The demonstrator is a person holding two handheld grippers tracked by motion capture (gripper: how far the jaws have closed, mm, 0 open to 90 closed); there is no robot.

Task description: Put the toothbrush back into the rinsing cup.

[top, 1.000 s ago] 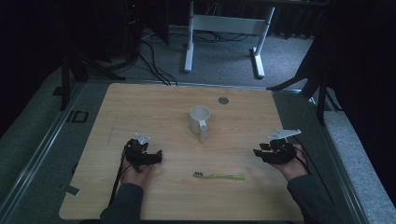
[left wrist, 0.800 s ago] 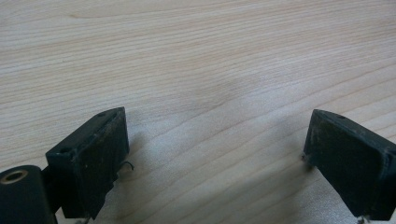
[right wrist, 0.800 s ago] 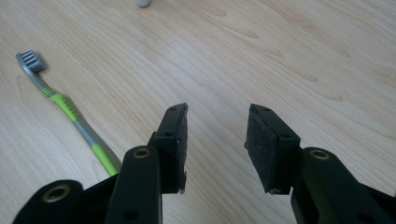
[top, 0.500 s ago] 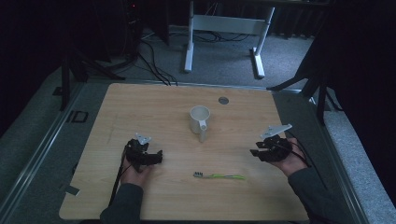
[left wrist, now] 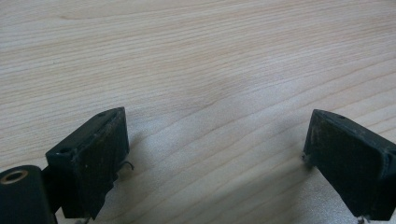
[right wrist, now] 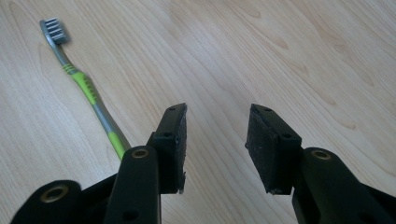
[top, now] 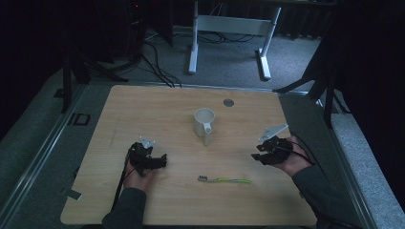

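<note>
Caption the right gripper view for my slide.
Open right gripper over the light wooden table, green-and-grey toothbrush lying beside it.

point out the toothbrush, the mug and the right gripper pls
toothbrush [right wrist: 83, 84]: right gripper view, on the green grip of its handle.
mug [top: 204, 121]: high view, on its white side wall.
right gripper [top: 257, 156]: high view, midway between its two jaw tips.

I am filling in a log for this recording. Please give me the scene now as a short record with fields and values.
surface: wooden table
mug: white mug, upright, mid-table
toothbrush: green-grey toothbrush, lying flat near the front edge, bristles toward the person's left
left gripper: left gripper, jaws wide apart, holding nothing
right gripper: right gripper, jaws apart, holding nothing, toothbrush beside it
</note>
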